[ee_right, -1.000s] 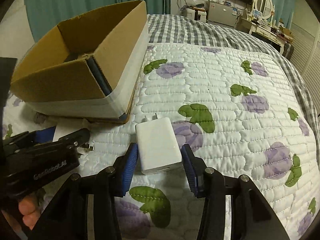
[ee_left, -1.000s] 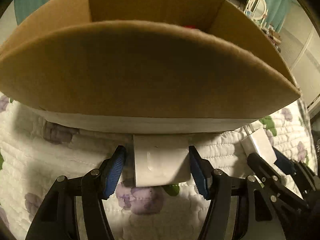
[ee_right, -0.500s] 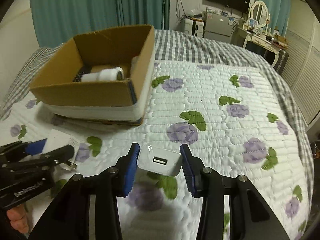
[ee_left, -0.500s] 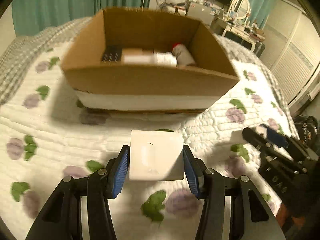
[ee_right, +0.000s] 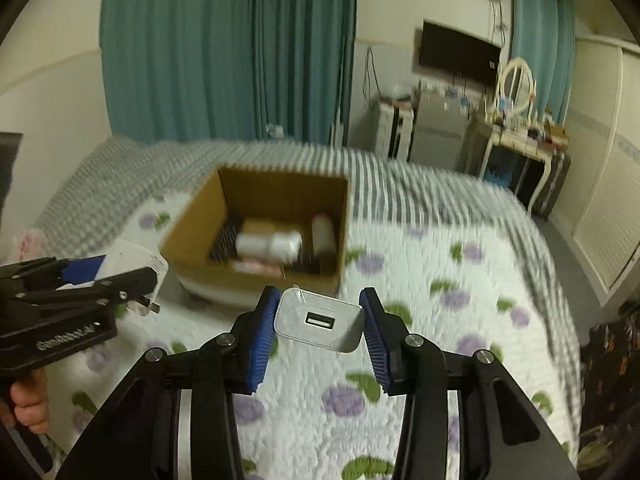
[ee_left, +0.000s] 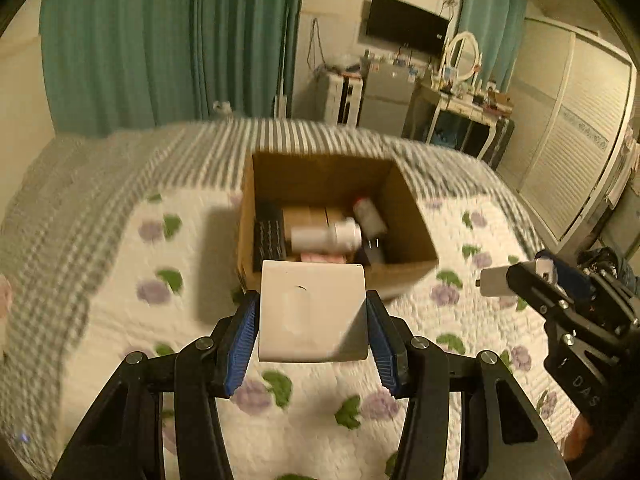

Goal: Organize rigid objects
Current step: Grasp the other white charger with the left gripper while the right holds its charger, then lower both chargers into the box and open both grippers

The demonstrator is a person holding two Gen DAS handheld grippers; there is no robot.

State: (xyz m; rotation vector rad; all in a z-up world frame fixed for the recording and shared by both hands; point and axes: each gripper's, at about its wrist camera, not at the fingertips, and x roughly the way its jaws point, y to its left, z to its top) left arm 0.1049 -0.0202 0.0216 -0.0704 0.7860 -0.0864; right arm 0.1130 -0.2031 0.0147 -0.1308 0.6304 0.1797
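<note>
My left gripper (ee_left: 312, 330) is shut on a flat white charger block (ee_left: 312, 312) and holds it in the air over the quilt, short of the open cardboard box (ee_left: 408, 200). My right gripper (ee_right: 318, 326) is shut on a white USB charger (ee_right: 320, 322), its port facing the camera, also lifted, in front of the cardboard box (ee_right: 200, 216). The box holds two white bottles (ee_left: 324, 236), a black item and other small things. The right gripper shows at the right edge of the left wrist view (ee_left: 532, 276), and the left gripper at the left edge of the right wrist view (ee_right: 108, 276).
The box sits on a white quilt with purple flowers (ee_left: 120, 264) over a grey checked bedspread (ee_left: 80, 176). Teal curtains (ee_left: 160, 40), a TV, a dresser with a mirror (ee_left: 460, 60) and wardrobe doors stand beyond the bed.
Both grippers have risen from the quilt with their chargers gripped and pulled back, so the box now lies farther off and its inside shows.
</note>
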